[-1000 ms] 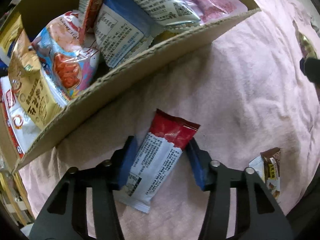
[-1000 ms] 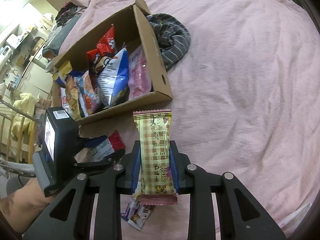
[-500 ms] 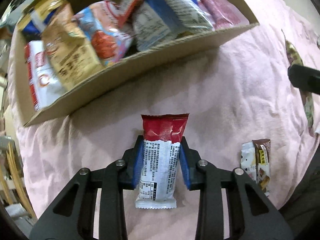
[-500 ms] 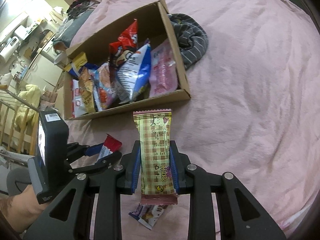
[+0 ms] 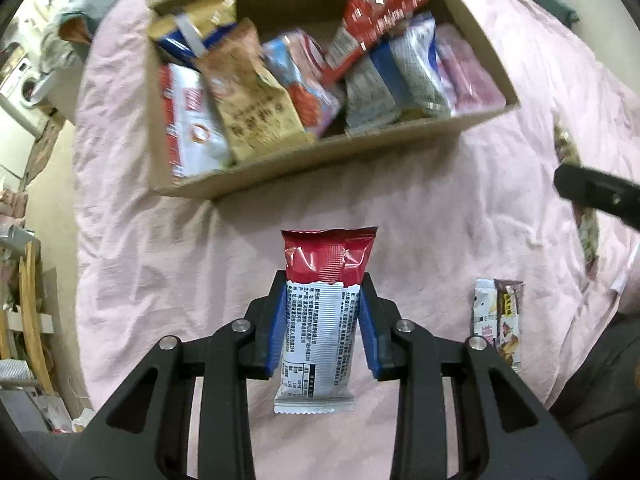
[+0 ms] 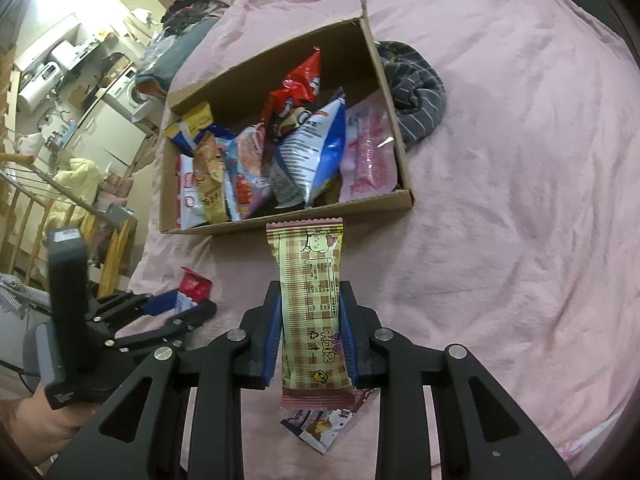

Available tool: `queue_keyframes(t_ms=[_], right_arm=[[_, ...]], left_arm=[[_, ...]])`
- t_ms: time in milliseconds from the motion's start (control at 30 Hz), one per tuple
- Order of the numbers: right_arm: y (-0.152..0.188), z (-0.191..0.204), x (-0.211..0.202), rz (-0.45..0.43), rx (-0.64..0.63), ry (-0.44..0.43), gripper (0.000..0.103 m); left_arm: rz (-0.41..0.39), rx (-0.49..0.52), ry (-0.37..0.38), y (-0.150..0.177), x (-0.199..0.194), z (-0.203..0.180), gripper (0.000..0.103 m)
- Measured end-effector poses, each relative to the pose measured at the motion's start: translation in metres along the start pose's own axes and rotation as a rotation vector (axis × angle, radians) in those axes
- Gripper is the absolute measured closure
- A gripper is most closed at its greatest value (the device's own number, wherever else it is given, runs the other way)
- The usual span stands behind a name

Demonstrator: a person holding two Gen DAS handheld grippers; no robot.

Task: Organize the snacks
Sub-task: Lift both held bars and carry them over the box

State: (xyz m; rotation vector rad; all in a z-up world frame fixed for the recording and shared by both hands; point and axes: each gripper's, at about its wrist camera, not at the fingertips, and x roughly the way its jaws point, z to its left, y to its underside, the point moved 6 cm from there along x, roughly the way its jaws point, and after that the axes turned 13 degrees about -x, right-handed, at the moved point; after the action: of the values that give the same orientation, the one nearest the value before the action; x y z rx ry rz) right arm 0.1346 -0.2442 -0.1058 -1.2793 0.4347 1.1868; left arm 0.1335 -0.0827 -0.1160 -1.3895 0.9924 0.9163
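Hand-held grippers angled down over bed: left (image 5: 323,320) clamped on red-white bar (image 5: 320,320), right (image 6: 308,332) on plaid bar (image 6: 310,300).

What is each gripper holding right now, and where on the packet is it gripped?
Left gripper clamps the red-and-white snack packet across its middle; right gripper clamps the checked yellow snack bar by its lower half.
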Motion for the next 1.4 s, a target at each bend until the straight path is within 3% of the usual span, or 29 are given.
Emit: queue_keyframes(t_ms=[400, 667, 867, 1100, 1400], right_arm=[[-0.013, 0.008, -0.016, -0.088, 0.003, -0.054, 0.075], [-0.032, 0.01, -0.017, -0.142, 0.04, -0.089, 0.075], [-0.047, 0.006, -0.022, -0.21, 0.072, -0.105, 0.075], [-0.062, -0.002, -0.022, -0.255, 0.096, -0.1, 0.075], [-0.089, 0.002, -0.005, -0.28, 0.048, -0.059, 0.075]], left_arm=[[-0.158, -0.141, 0.022, -0.03, -0.038, 0.006, 0.074], [-0.208, -0.143, 0.004, -0.059, -0.039, 0.024, 0.074], [-0.305, -0.163, 0.026, -0.083, -0.059, 0.035, 0.074], [-0.347, -0.186, 0.055, -0.106, -0.061, 0.047, 0.074], [-0.346, -0.227, 0.097, -0.131, -0.045, 0.059, 0.074]])
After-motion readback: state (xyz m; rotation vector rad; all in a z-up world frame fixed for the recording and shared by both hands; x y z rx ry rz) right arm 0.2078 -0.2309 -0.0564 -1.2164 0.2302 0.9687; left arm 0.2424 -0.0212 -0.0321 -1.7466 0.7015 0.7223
